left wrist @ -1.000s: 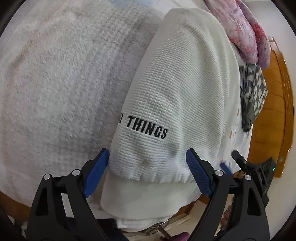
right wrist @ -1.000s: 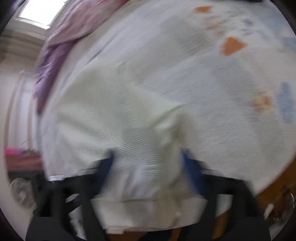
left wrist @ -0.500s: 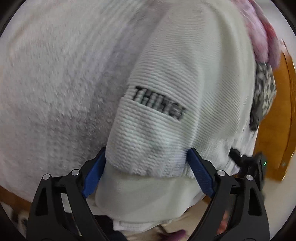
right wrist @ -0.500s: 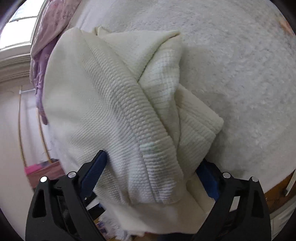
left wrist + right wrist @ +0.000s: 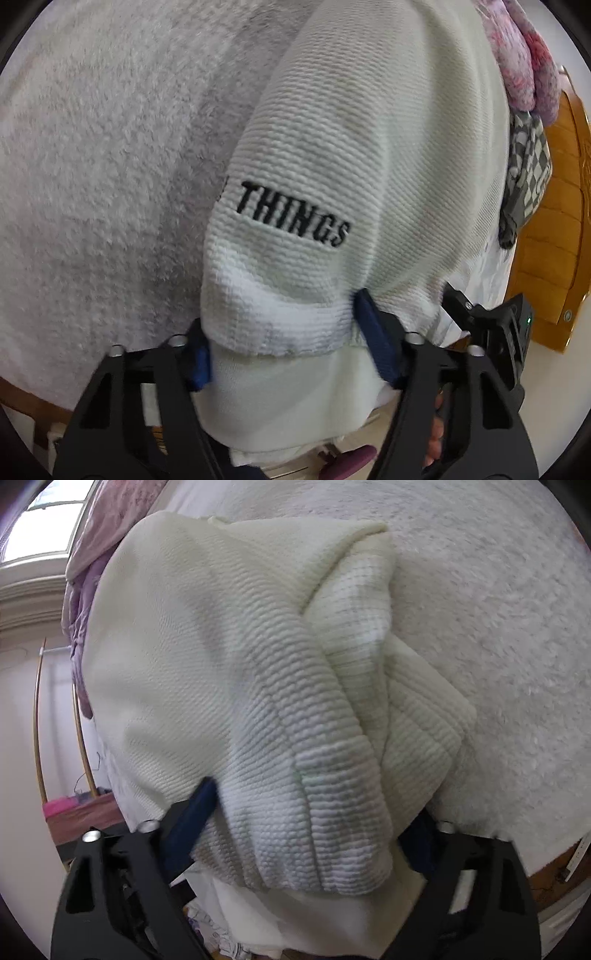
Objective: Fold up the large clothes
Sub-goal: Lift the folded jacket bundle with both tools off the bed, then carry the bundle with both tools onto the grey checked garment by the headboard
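Both grippers have just been closing, and the cream knit garment (image 5: 369,155) sits between each pair of jaws. Since the earlier frames the left gripper (image 5: 284,343) has narrowed from a wide spread to pinch the ribbed hem below the black word "THINGS" (image 5: 295,218); its blue pads (image 5: 376,339) press into the cloth on both sides. The right gripper (image 5: 306,827) has likewise drawn in on the folded, bunched edge of the same garment (image 5: 207,657), its pads against the knit.

The garment lies folded on a fluffy white blanket (image 5: 110,166), at the near edge. Beyond it, a pink fuzzy cloth (image 5: 524,55) and a black-and-white checkered cloth (image 5: 528,162) lie beside a wooden board (image 5: 554,229). In the right view, a purple cloth (image 5: 85,602) lies under a window (image 5: 40,528). The thick fold hides what lies beneath.
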Motion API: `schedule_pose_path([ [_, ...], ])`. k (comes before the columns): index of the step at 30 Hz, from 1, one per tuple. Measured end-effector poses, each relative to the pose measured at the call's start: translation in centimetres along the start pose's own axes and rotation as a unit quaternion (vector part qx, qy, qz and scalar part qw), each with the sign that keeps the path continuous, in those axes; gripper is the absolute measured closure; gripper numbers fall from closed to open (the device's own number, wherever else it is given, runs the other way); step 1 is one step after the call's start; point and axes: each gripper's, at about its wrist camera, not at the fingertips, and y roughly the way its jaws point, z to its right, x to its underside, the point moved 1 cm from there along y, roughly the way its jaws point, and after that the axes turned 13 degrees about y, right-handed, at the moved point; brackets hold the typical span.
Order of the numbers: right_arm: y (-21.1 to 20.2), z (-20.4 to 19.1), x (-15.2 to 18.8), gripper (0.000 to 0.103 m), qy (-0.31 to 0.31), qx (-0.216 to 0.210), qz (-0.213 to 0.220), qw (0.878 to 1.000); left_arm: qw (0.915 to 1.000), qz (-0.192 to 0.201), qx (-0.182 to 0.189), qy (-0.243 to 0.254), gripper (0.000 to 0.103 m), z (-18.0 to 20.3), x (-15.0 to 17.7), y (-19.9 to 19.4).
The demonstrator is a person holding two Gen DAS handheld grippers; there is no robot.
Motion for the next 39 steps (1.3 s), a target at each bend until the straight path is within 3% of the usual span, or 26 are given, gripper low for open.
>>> schedule_pose_path([
  [3, -0.7, -0.6, 0.8, 0.065, 0.02, -0.032, -0.006, 0.999, 0.9998, -0.002, 0.001, 0.018, 0.067, 0.9, 0.3, -1.2],
  [7, -3.0, -3.4, 1.5, 0.073, -0.012, -0.014, 0.028, 0.999, 0.9976, 0.015, 0.002, 0.067, 0.078, 2.4, 0.6, -4.4],
  [11, -7.3, -5.8, 2.9, 0.076, -0.033, -0.023, 0.073, 0.997, 0.9922, 0.041, 0.01, 0.117, 0.08, 5.1, 0.0, -9.0],
  [15, -12.4, -8.5, 4.4, 0.077, -0.046, -0.047, 0.106, 0.992, 0.978, 0.08, 0.023, 0.191, 0.08, 9.6, -0.4, -14.3],
  [18, -15.6, -9.7, 4.3, 0.077, -0.047, -0.067, 0.118, 0.99, 0.9706, 0.099, 0.03, 0.217, 0.08, 12.7, -0.9, -18.0],
  [25, -21.9, -12.4, 3.0, 0.077, -0.044, -0.106, 0.144, 0.983, 0.9535, 0.129, 0.037, 0.27, 0.08, 20.4, -2.0, -22.0],
  [31, -28.3, -12.4, -3.1, 0.077, -0.047, -0.137, 0.159, 0.977, 0.9397, 0.15, 0.047, 0.304, 0.08, 29.5, -4.5, -20.6],
  [35, -34.4, -12.9, -11.3, 0.077, -0.066, -0.148, 0.165, 0.973, 0.934, 0.171, 0.061, 0.308, 0.08, 38.9, -8.4, -17.7],
  [39, -41.0, -14.9, -21.9, 0.077, -0.104, -0.148, 0.169, 0.969, 0.9309, 0.201, 0.084, 0.293, 0.08, 48.3, -12.9, -14.3],
])
